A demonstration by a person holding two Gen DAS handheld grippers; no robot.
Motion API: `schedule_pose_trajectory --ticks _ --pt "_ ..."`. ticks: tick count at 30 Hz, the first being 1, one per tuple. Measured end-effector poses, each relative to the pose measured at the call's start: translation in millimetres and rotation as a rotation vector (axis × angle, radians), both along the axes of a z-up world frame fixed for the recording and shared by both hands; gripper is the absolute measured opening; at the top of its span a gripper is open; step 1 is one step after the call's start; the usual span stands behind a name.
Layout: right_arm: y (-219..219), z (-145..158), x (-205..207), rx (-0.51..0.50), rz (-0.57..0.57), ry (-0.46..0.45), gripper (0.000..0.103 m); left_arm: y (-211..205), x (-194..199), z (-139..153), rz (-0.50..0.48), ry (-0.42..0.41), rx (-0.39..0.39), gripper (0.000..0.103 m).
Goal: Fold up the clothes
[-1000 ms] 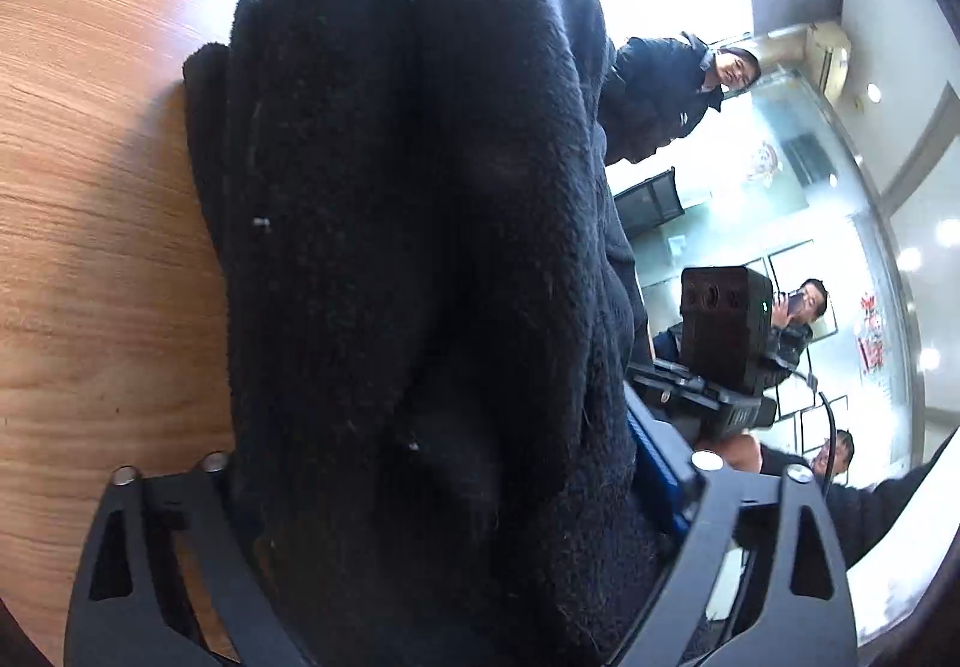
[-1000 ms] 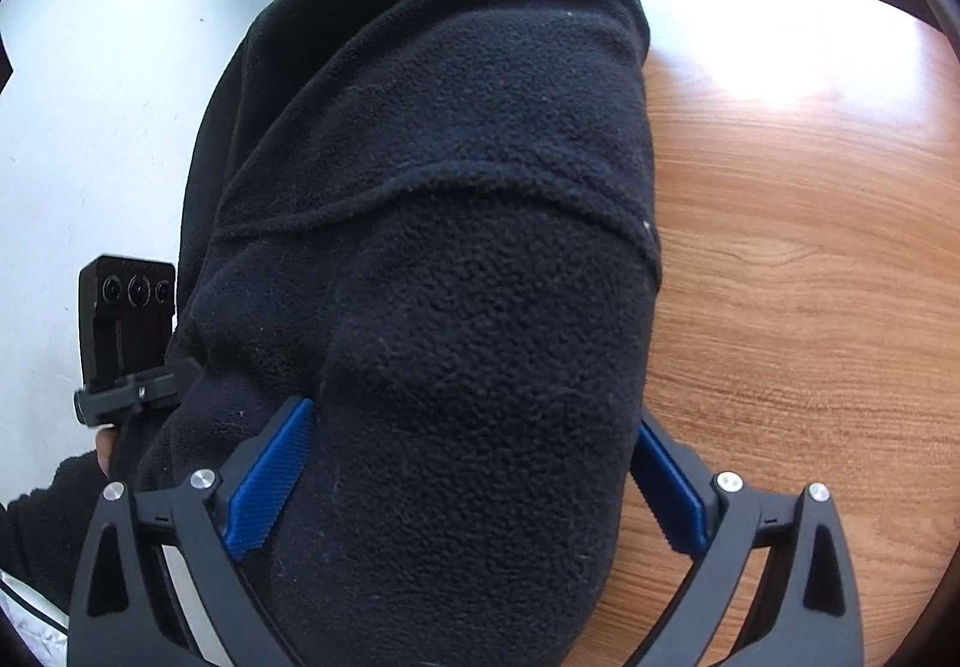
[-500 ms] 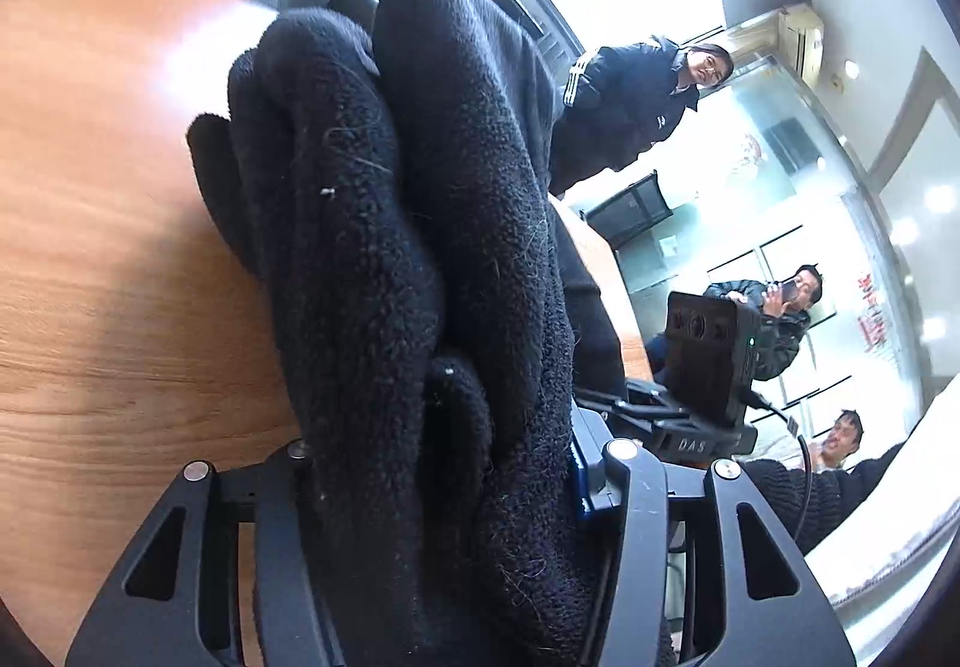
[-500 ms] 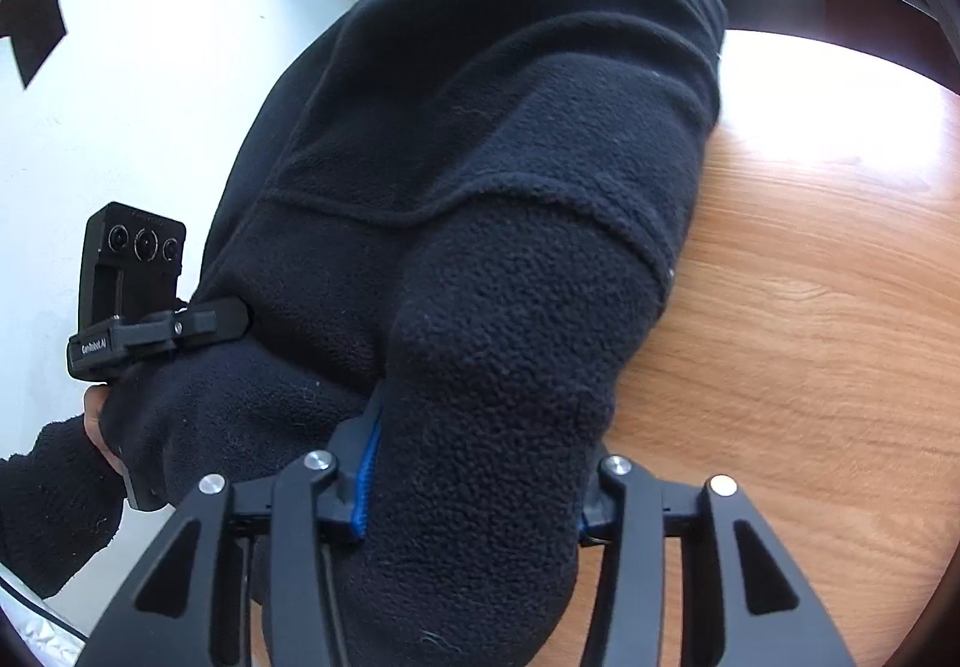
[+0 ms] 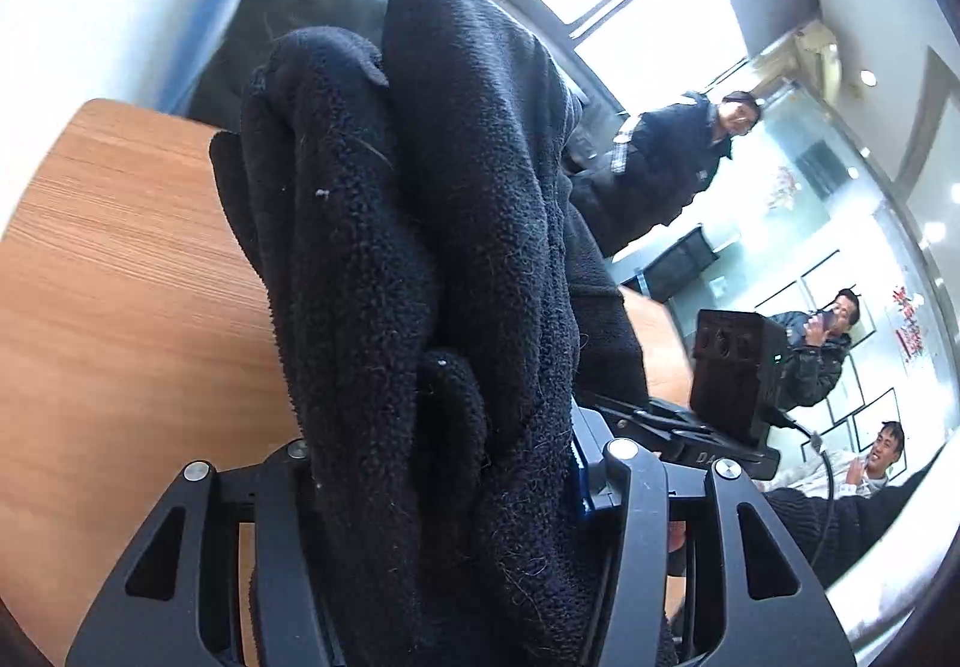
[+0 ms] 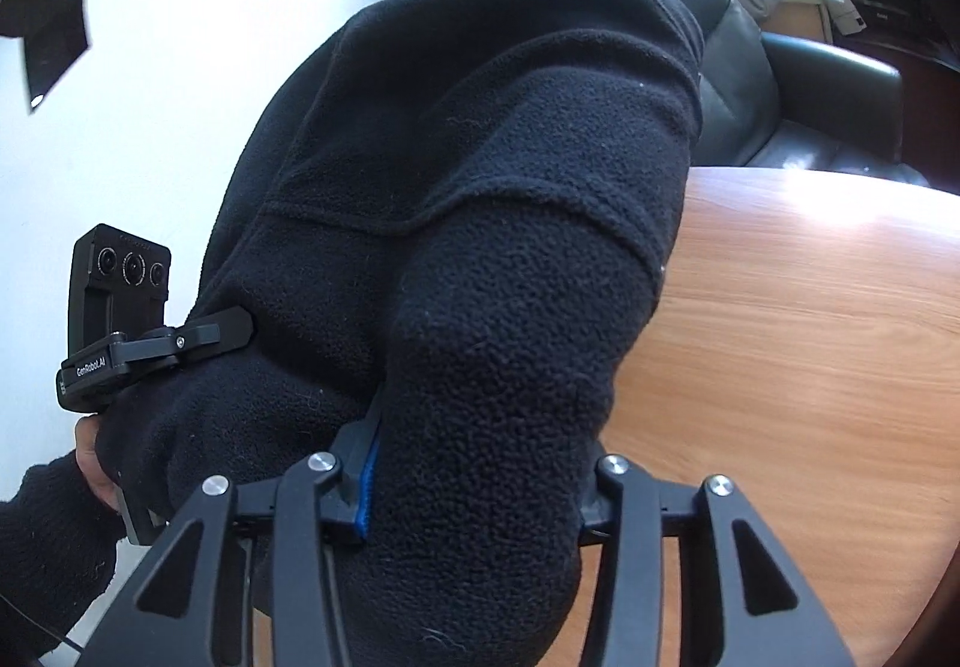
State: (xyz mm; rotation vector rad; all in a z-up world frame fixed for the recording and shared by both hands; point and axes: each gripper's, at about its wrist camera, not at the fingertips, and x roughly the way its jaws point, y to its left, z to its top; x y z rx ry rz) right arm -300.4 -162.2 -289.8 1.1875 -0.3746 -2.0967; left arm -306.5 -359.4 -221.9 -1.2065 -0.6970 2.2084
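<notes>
Over the round wooden desk (image 6: 810,367) we hold the bulky black fleece garment (image 6: 480,187), bunched and lifted; both tongs, left (image 5: 444,487) and right (image 6: 474,481), are clenched on it. We judge the next move is carrying it over and laying it flat.

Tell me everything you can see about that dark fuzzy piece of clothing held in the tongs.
The black fleece garment looks thick, soft and pilled, with a stitched seam running across it. It is bunched into several folds. The left tongs and the right tongs are each closed on a bunched part of it, blue pads pressed into the fabric. It fills most of both views and sits over the brown wooden table; whether it touches the table cannot be seen. Specks of lint dot the surface.
</notes>
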Motion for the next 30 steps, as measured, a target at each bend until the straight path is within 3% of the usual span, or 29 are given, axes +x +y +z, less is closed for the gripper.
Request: schedule_pose_trajectory --ticks 5,7,9,11,14,19,22,26,30 --pt "-58.9 -51.1 -31.2 0.073 -0.014 -0.035 0.046 -45.4 -35.9 -60.2 -0.015 -0.080 -0.066 0.054" --pt "-69.9 -62.3 -34.0 0.103 -0.028 -0.024 0.049 -50.0 -35.5 -71.5 -0.013 -0.057 -0.047 0.057" --pt "-73.8 -64.4 -35.9 0.115 -0.054 -0.027 0.063 -49.3 -34.8 -73.2 0.011 -0.052 -0.069 0.073" --pt "-80.1 -66.2 -36.9 0.176 -0.074 -0.039 0.077 -46.4 -31.0 -73.7 0.035 -0.041 -0.097 0.081" --pt "-81.0 -60.5 -31.9 0.216 -0.061 -0.012 0.082 -53.0 -20.3 -57.2 0.100 0.002 -0.215 0.099" --pt "-65.6 -28.2 -9.5 0.275 -0.041 0.111 0.086 -76.5 25.4 -7.2 0.215 0.181 -0.425 0.103" --pt "-50.1 -3.3 12.7 0.298 -0.012 0.212 0.095 -82.0 59.7 26.4 0.288 0.287 -0.540 0.103" --pt "-19.1 35.8 41.1 0.325 0.019 0.338 0.096 -47.1 119.0 57.5 0.399 0.320 -0.614 0.103" --pt "-10.7 103.7 89.0 0.311 0.022 0.397 0.097 -13.8 172.1 83.5 0.510 0.218 -0.675 0.103"
